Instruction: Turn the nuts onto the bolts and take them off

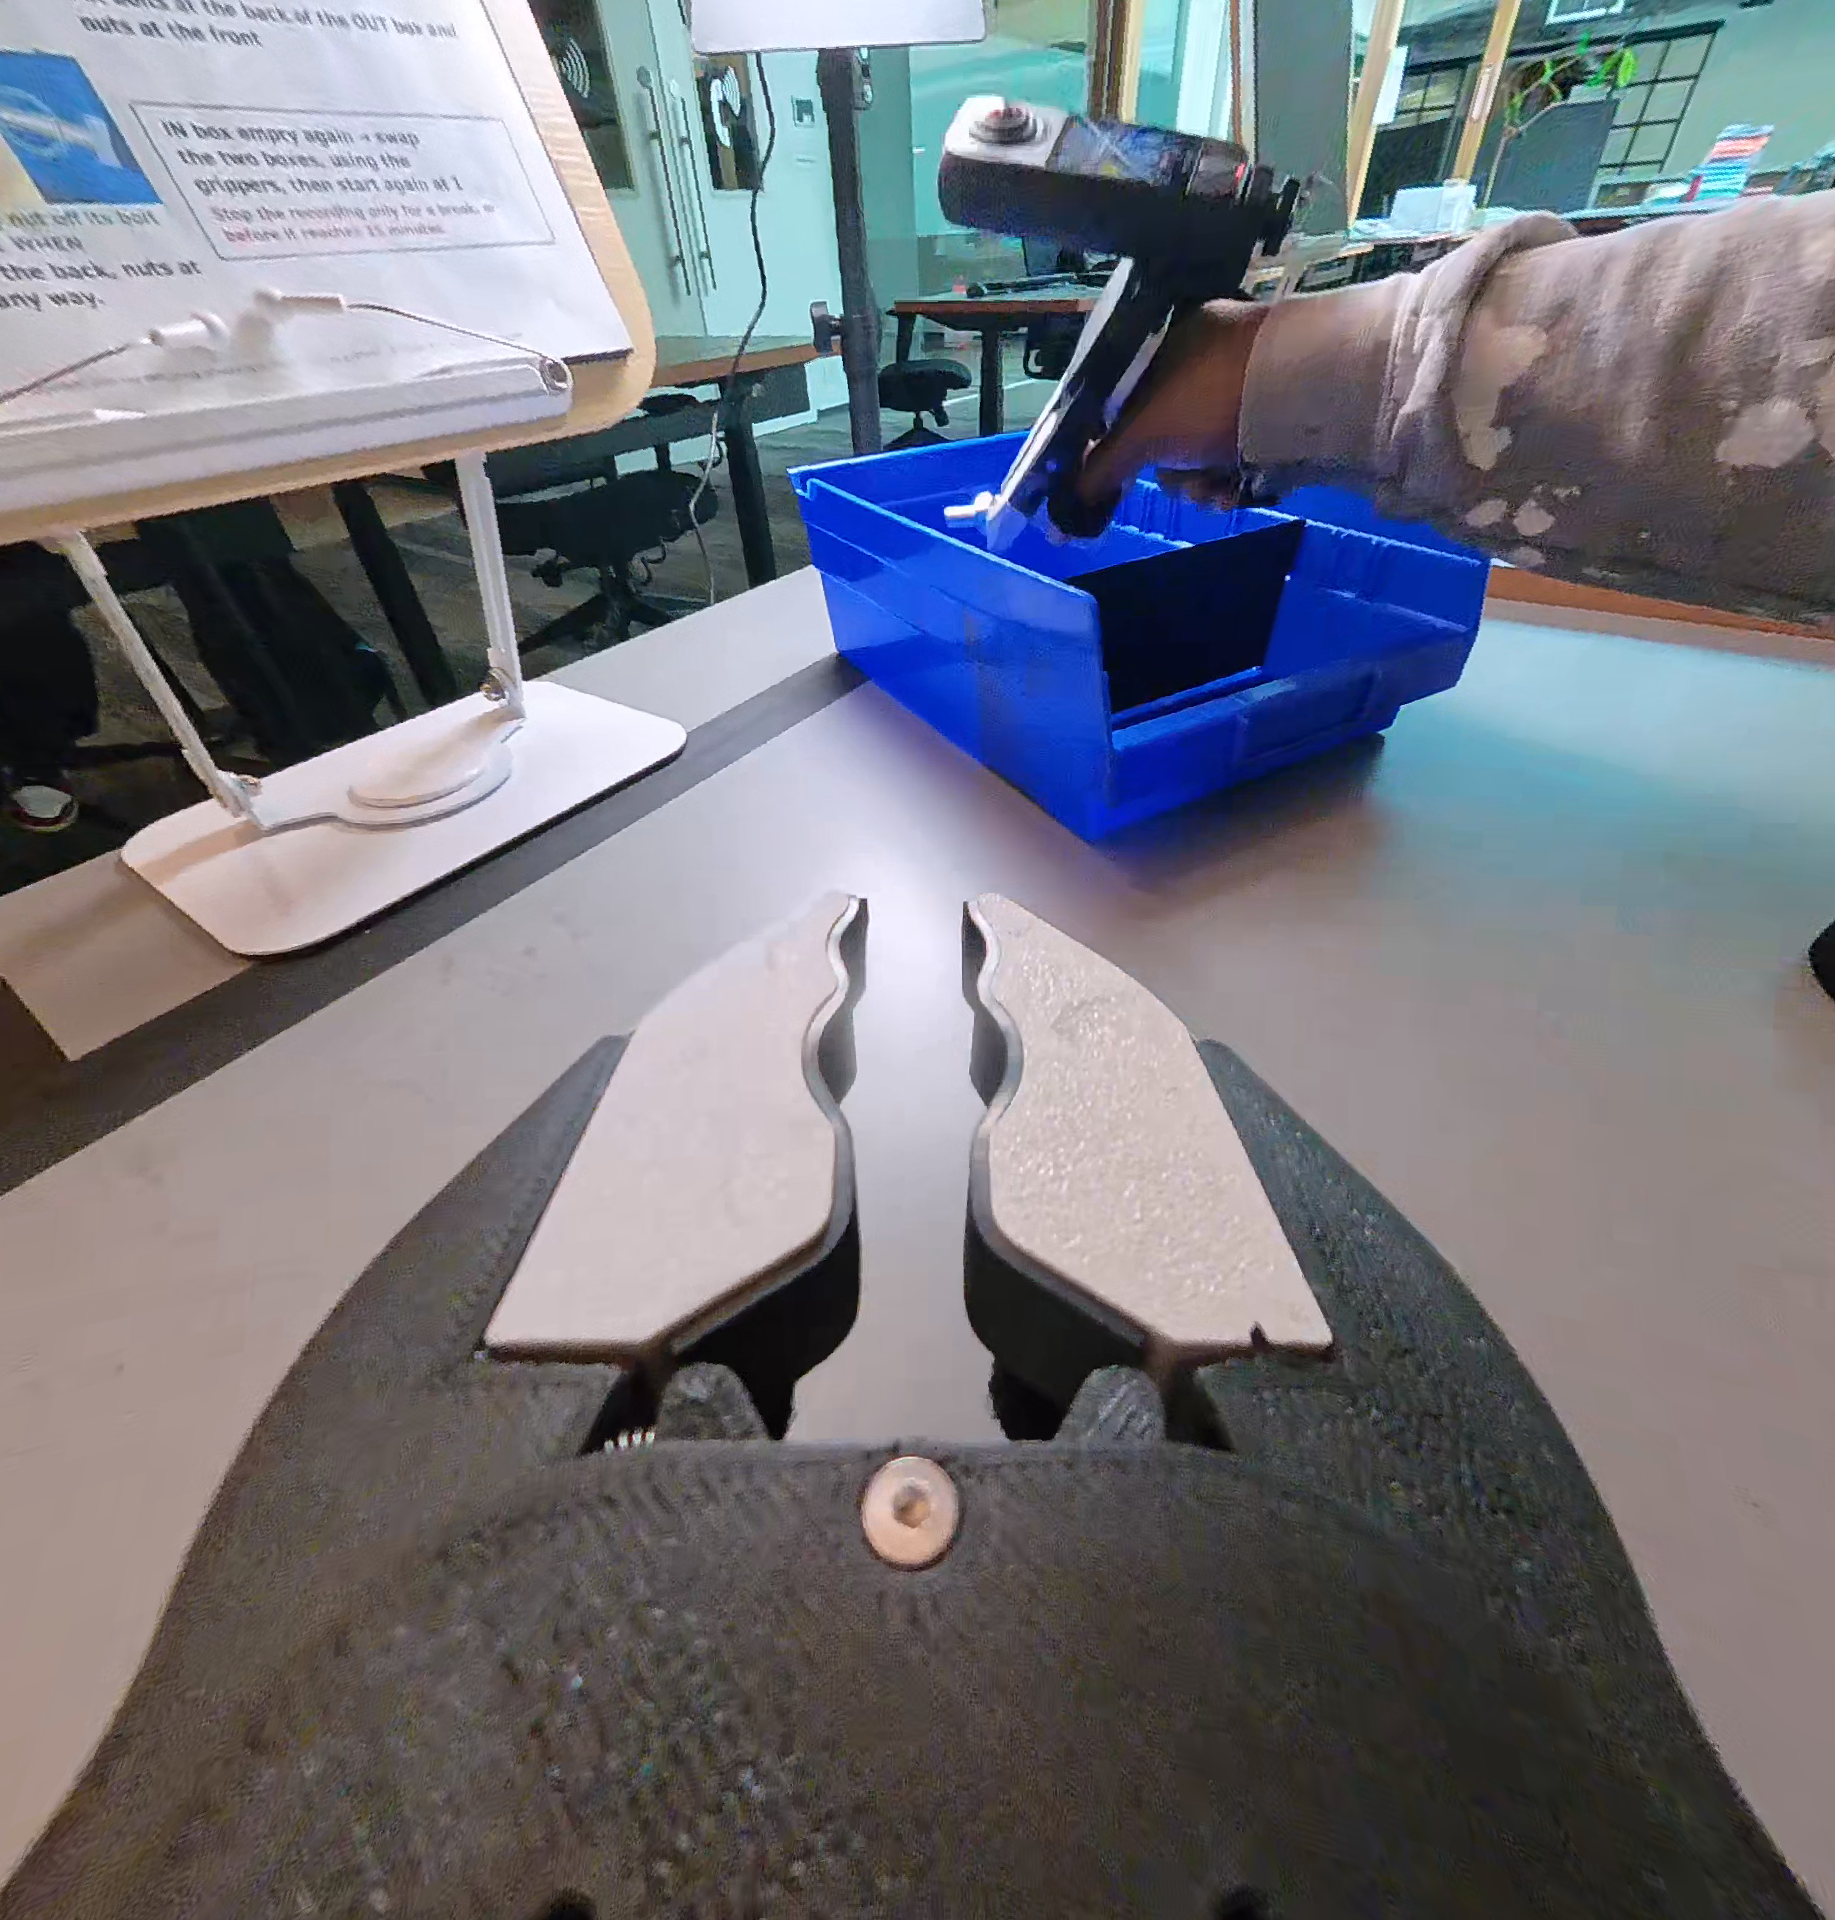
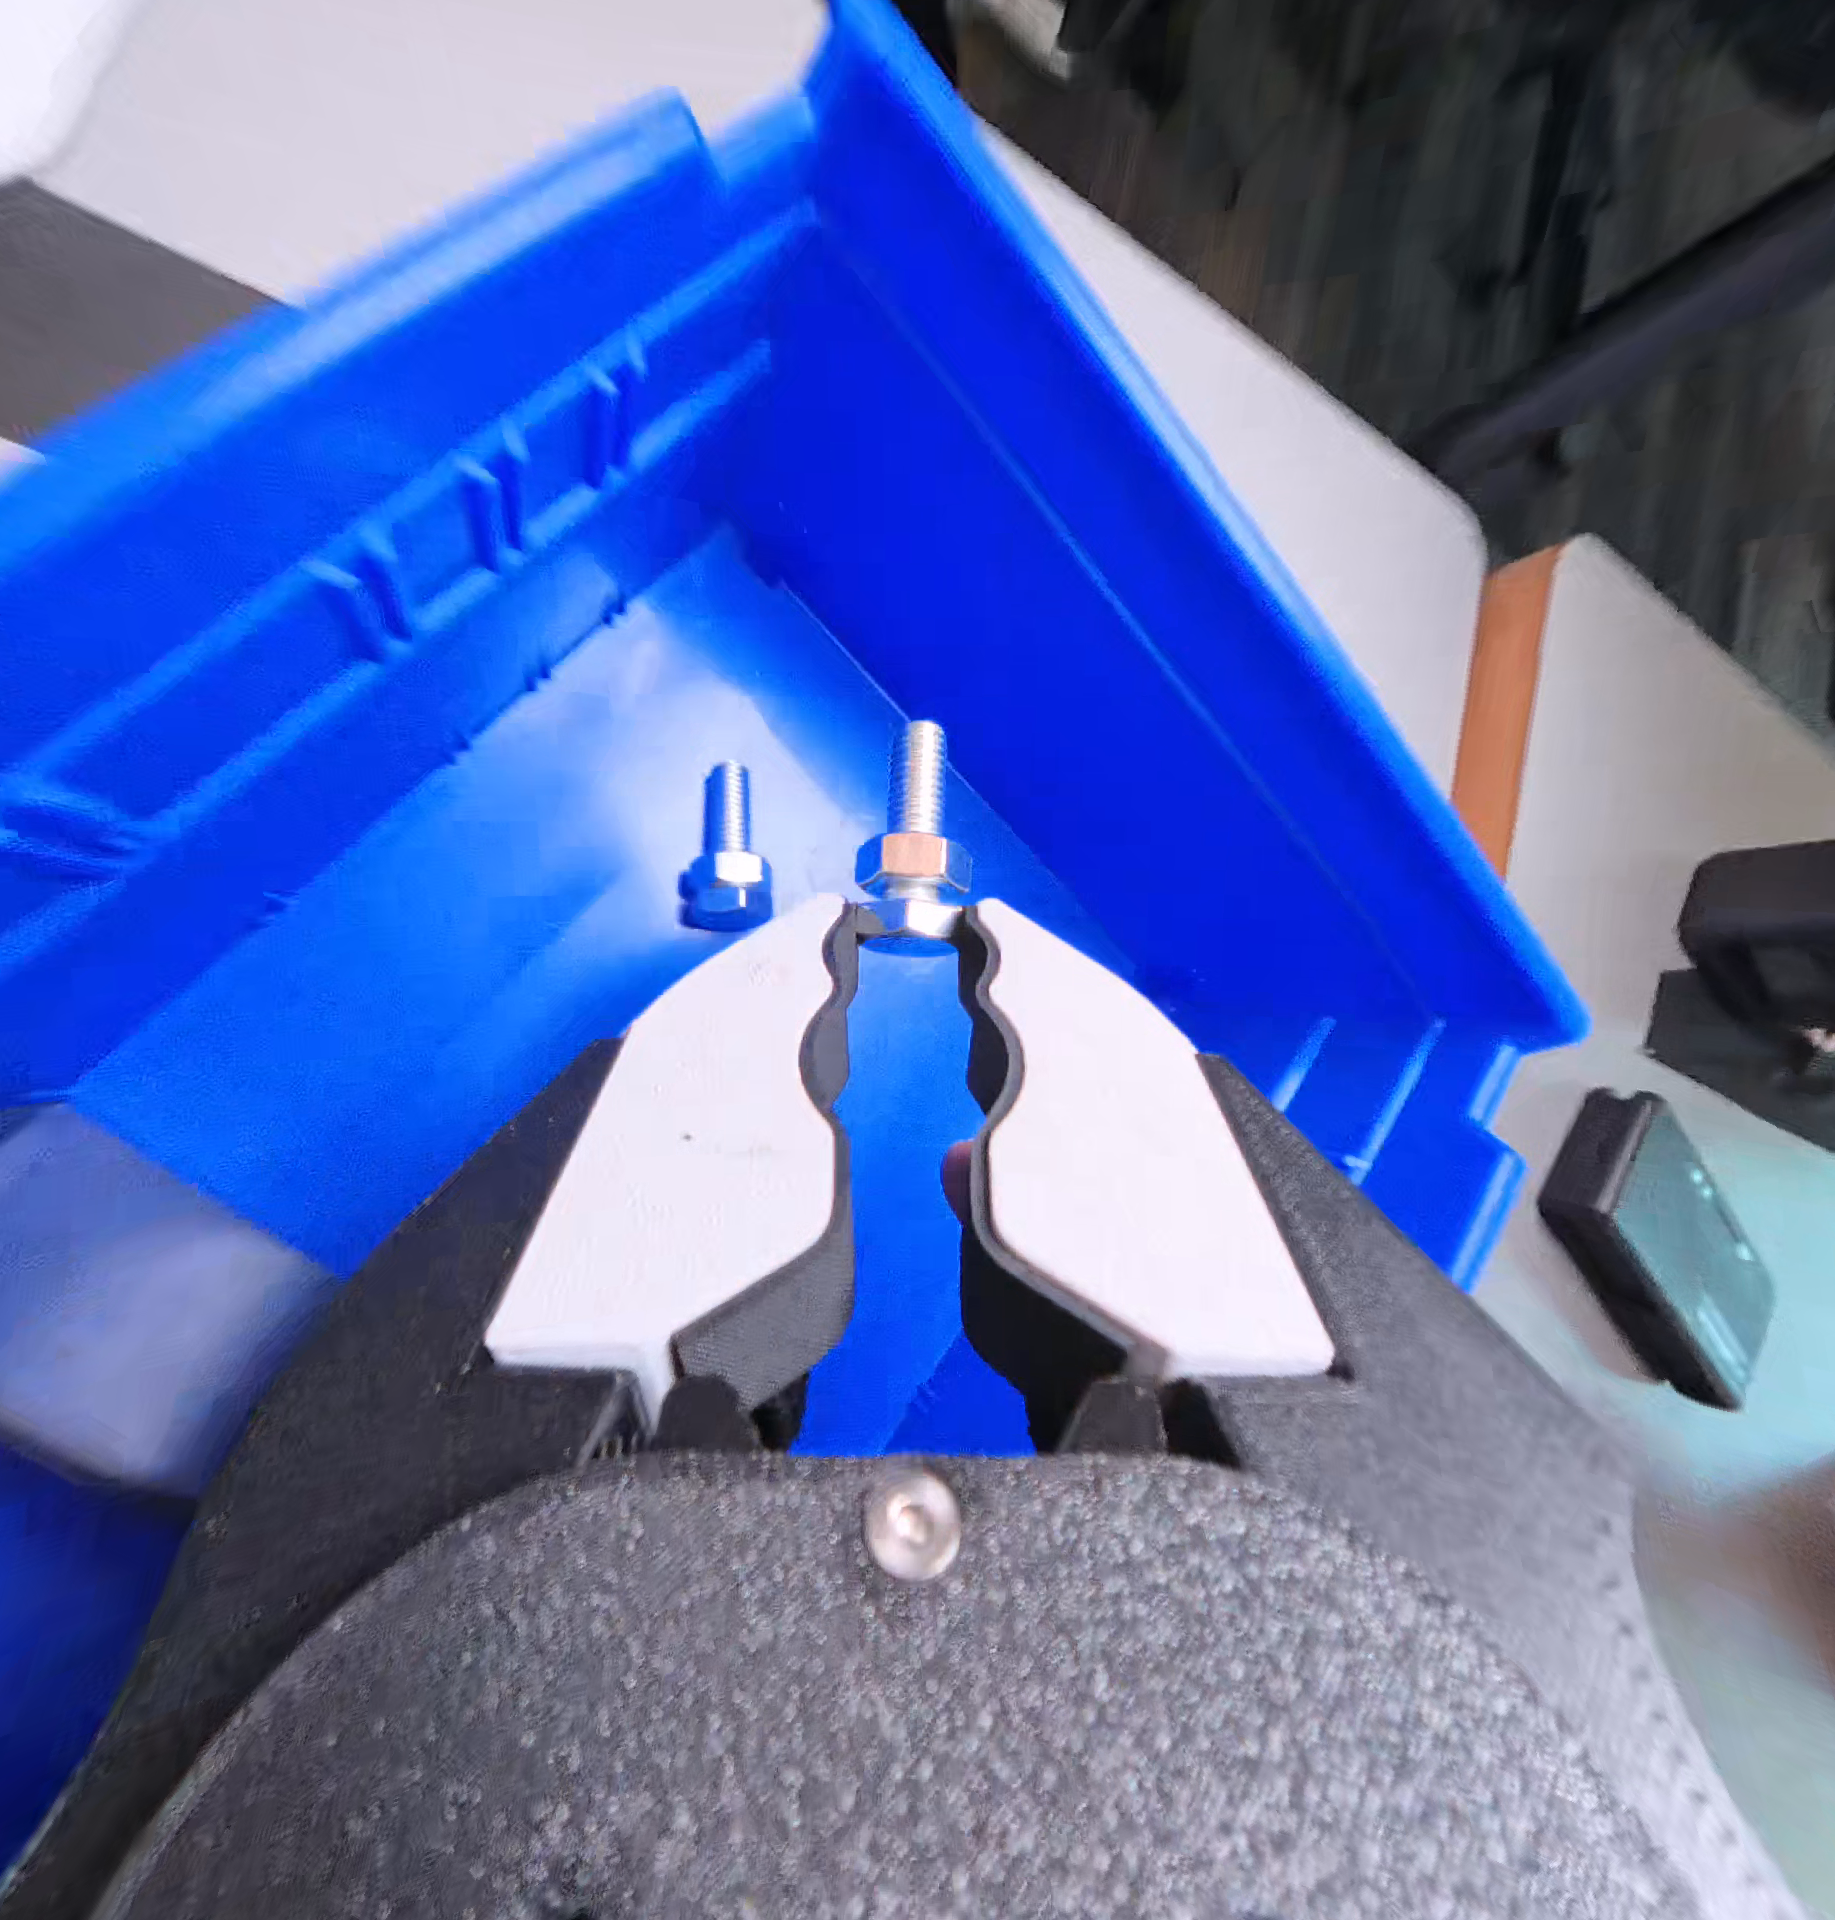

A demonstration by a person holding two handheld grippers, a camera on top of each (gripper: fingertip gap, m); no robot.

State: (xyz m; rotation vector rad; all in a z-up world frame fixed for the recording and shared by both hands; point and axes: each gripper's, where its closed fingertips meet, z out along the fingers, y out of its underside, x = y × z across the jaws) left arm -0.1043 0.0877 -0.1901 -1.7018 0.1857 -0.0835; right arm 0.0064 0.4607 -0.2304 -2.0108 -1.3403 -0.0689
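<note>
My right gripper (image 2: 908, 925) is inside the blue bin (image 2: 1152, 623), near its corner. It is shut on the head of a silver bolt (image 2: 915, 790) with a nut (image 2: 911, 860) threaded close to the head; the shaft points away from me. A second bolt with a nut (image 2: 724, 862) lies on the bin floor just to the left. In the left wrist view, my left gripper (image 1: 915, 914) hovers over the grey table (image 1: 1412, 1039), jaws a little apart and empty, well short of the bin (image 1: 996, 665). The right gripper (image 1: 980, 514) shows there, dipped into the bin's back part.
A white document stand (image 1: 404, 810) with an instruction sheet stands at the left on the table. A black divider (image 1: 1183, 613) crosses the bin. Black objects (image 2: 1661, 1247) lie on the table right of the bin. A person's sleeve (image 1: 1567, 384) reaches in from the right. About 40 cm separates my left fingertips from my right.
</note>
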